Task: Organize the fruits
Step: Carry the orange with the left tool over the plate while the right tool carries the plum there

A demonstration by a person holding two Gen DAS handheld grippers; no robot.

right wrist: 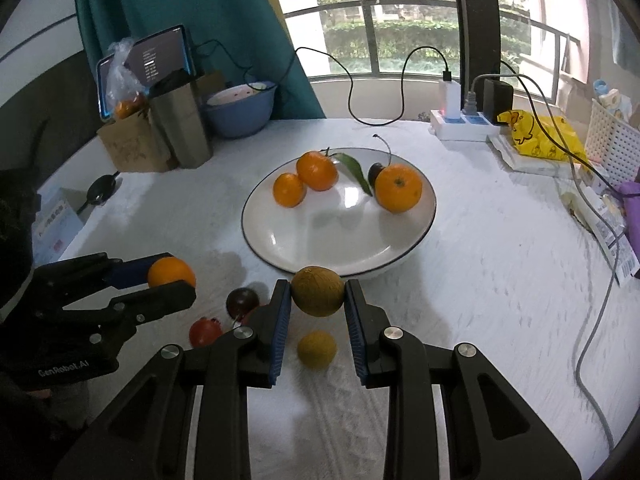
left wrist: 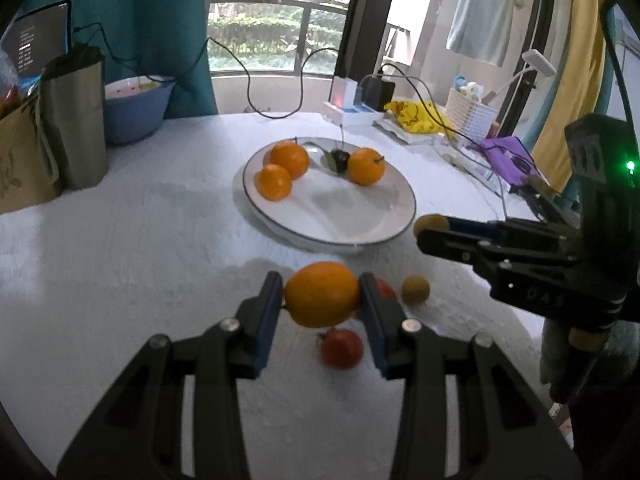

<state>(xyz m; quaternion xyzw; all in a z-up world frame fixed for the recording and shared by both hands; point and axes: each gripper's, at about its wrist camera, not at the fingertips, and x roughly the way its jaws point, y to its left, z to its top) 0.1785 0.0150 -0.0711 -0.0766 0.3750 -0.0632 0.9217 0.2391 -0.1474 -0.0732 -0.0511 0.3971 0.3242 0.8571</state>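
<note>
Left tongs (left wrist: 322,296) grip an orange (left wrist: 322,294), right tongs (right wrist: 318,294) a longan (right wrist: 318,291); both round, light, slippery, pinched at the middle.

My two wrist cameras look steeply down past their fingers, sharing the dark-rimmed white plate (left wrist: 394,224) (right wrist: 424,236) close ahead.

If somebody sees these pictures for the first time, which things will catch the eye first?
First, the two black tools in front: the left tool is shut on an orange, the right tool on a brownish-green round fruit. Behind them, mid-table, the white plate holds three oranges and a dark cherry along its far side.
</note>
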